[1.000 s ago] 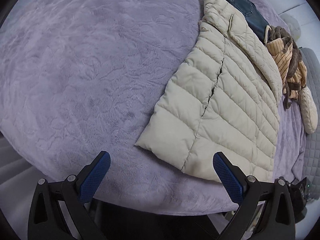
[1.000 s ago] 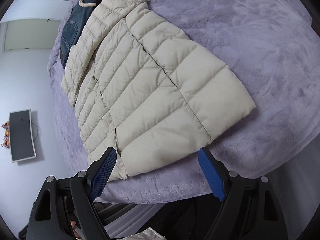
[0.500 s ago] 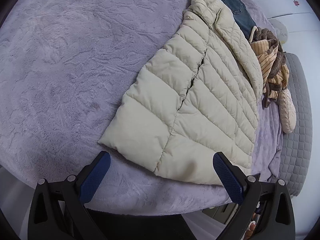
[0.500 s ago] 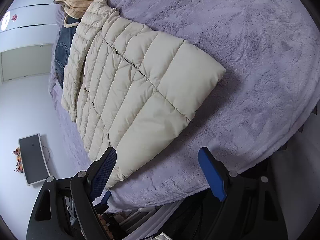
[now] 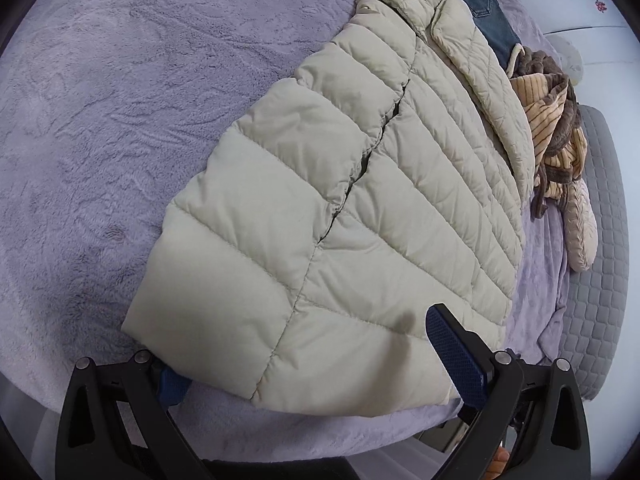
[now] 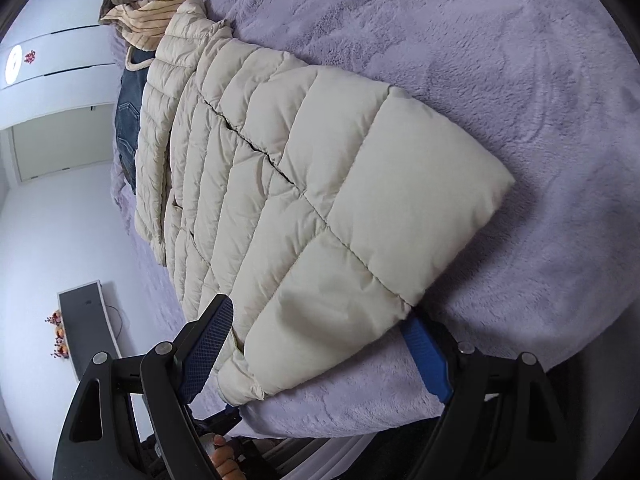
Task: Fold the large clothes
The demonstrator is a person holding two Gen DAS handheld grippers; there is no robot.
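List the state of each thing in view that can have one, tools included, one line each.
Cream puffer jacket: lying flat on the purple blanket, already folded in lengthwise, hem at the bed edge.
Left tool: open, straddling the hem, pads not pressing.
Right tool: open, straddling the hem corner.
Jeans: lying beside the jacket, partly hidden.
Striped garment: crumpled in a heap, unfolded.

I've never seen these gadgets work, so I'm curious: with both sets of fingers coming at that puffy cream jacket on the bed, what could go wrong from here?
1. The jacket is thick and slippery-looking, and both grippers, left gripper and right gripper, are open around its hem, so a shallow pinch might slip off.
2. A lower finger might snag the fuzzy purple blanket as well.
3. Folding toward the far end might disturb the striped garment and jeans there.
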